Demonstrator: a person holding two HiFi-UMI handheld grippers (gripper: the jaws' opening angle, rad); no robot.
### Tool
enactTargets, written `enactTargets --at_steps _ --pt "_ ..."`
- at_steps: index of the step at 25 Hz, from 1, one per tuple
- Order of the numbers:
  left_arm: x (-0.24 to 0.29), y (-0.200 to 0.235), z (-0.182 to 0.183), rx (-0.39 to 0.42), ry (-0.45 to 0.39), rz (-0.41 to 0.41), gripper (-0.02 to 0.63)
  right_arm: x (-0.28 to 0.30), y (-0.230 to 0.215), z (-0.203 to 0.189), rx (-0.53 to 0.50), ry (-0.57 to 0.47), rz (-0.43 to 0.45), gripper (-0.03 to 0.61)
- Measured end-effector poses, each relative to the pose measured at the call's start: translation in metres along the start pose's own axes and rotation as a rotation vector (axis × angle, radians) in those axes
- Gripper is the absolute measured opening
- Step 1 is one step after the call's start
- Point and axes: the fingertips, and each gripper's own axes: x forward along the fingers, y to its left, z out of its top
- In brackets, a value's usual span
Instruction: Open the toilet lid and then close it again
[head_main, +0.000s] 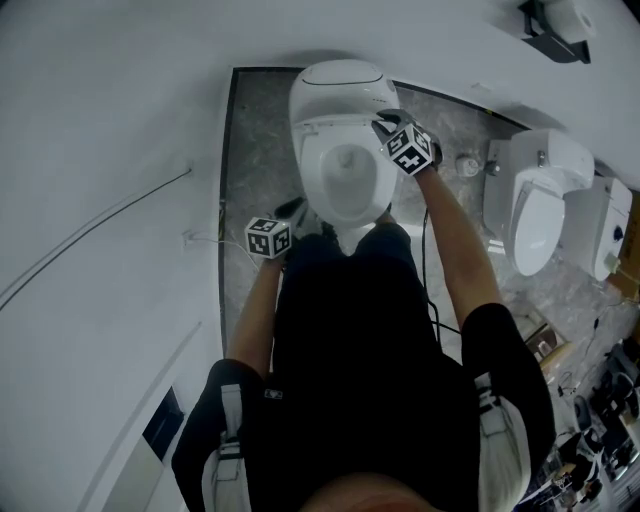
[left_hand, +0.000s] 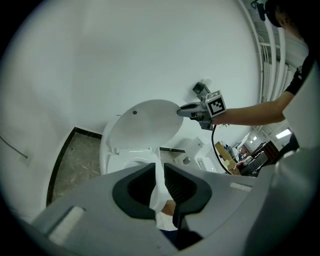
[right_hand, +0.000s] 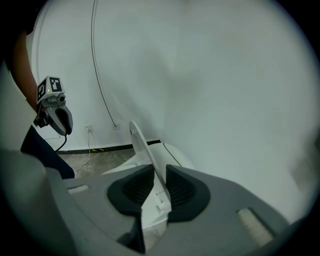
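Observation:
A white toilet stands against the wall, its bowl (head_main: 322, 190) uncovered. Its lid (head_main: 340, 85) is raised, leaning back toward the wall; it also shows in the left gripper view (left_hand: 145, 125). My right gripper (head_main: 382, 122) is at the lid's right edge. In the right gripper view the thin lid edge (right_hand: 142, 142) runs between the pads of that gripper (right_hand: 160, 175), which stand slightly apart around it. From the left, the right gripper (left_hand: 182, 111) reaches the lid's rim. My left gripper (head_main: 293, 209) hovers by the bowl's front left, jaws (left_hand: 161, 172) narrowly open and empty.
Two more white toilets (head_main: 535, 200) stand to the right on the grey stone floor (head_main: 255, 150). A thin cable (head_main: 205, 238) runs from the left wall to the floor. The person's dark-clothed body fills the foreground. Clutter lies at the far right (head_main: 600, 400).

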Motion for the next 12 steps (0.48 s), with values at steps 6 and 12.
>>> enactTargets --at_steps 6,12 --pt "-0.007 -0.001 -0.008 0.016 0.005 -0.02 0.061 -0.011 0.028 -0.013 -0.003 0.011 -0.001 0.078" --pt "-0.016 0.004 -0.021 0.032 0.018 -0.045 0.061 -0.017 0.053 -0.024 0.039 0.026 -0.007 0.089"
